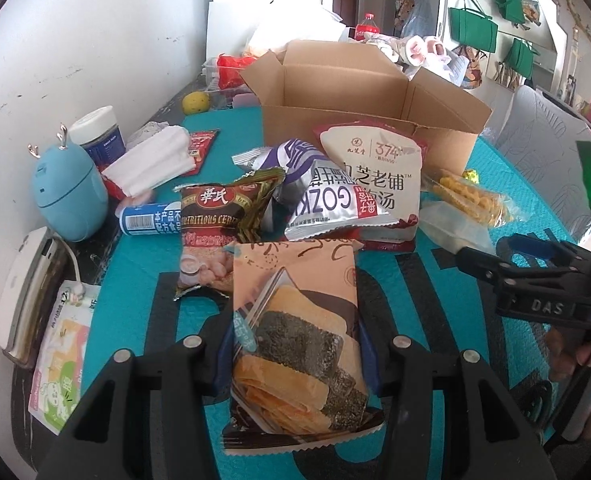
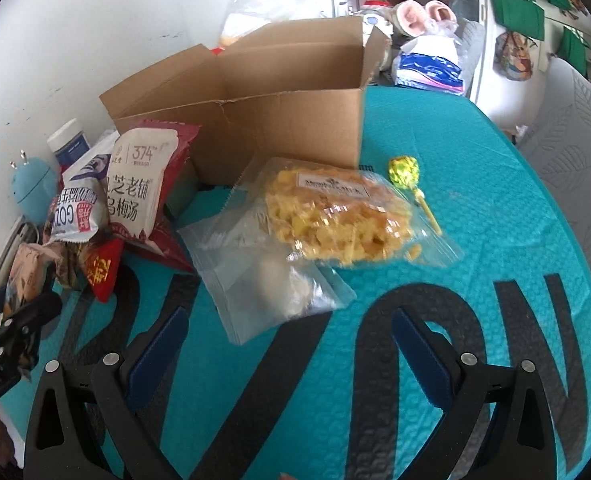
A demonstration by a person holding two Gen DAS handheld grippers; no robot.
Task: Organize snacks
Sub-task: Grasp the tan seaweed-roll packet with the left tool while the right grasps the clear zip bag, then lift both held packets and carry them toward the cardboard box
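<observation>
My left gripper (image 1: 295,354) is shut on a peach seaweed-snack packet (image 1: 295,320), its pads pressing both sides low over the teal mat (image 1: 135,320). Behind the packet lies a pile: a brown cereal packet (image 1: 215,216), a silver packet (image 1: 335,200) and a white-and-red bag (image 1: 375,160). An open cardboard box (image 1: 335,92) stands behind the pile. My right gripper (image 2: 291,340) is open with nothing between its fingers, just short of a clear bag (image 2: 263,276). A clear bag of yellow snack (image 2: 335,220) and a lollipop (image 2: 405,170) lie in front of the box (image 2: 279,128).
Along the left wall stand a blue humidifier (image 1: 69,196), a white-lidded jar (image 1: 99,132), a folded white cloth (image 1: 151,160) and a white device (image 1: 23,292). A grey chair (image 1: 543,152) is at the right. Clutter lies behind the box.
</observation>
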